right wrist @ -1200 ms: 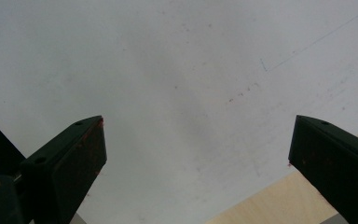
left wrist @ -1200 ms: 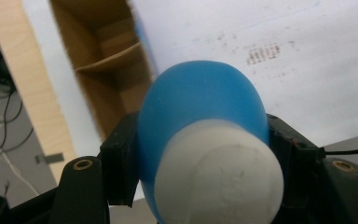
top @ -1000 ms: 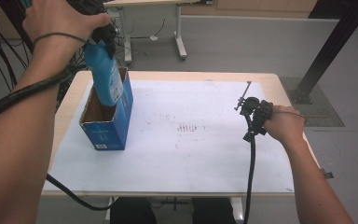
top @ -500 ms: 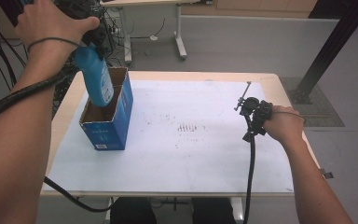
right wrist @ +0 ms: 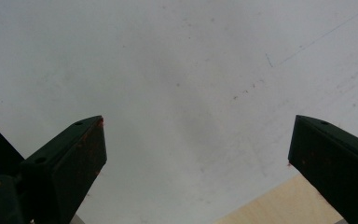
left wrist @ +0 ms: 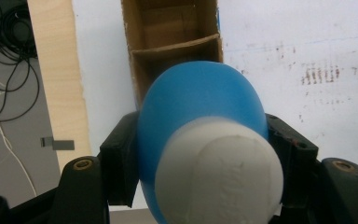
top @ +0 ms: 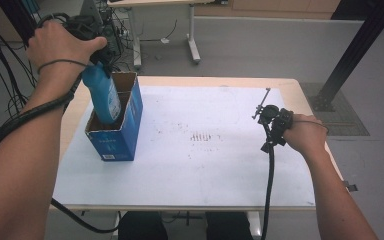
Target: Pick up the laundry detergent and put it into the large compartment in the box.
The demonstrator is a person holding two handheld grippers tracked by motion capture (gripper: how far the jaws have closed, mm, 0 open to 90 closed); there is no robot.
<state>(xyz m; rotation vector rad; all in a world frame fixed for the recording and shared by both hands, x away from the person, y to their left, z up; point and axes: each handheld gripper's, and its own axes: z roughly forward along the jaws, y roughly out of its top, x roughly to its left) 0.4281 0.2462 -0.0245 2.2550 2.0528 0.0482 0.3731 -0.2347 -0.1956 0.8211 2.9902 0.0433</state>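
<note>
A blue bottle (top: 103,97) with a white cap (left wrist: 219,172) hangs upright, its lower end inside the near compartment of a blue cardboard box (top: 115,142). My left gripper (top: 96,67) is shut on the bottle's upper part; in the left gripper view both jaws press the blue bottle (left wrist: 200,107) from either side, above the box's brown inside (left wrist: 177,37). My right gripper (top: 270,117) rests low over the table's right side, and its fingers (right wrist: 74,154) stand wide apart with nothing between them.
A white sheet (top: 205,165) with faint reddish marks covers the wooden table (top: 300,92). A black post (top: 355,50) rises beyond the right corner. Cables (top: 10,100) hang at the left, and another desk's legs (top: 192,35) stand behind.
The left hand has come down with the bottle, so its lower end now sits deeper in the box. The right hand and gripper have stayed put.
</note>
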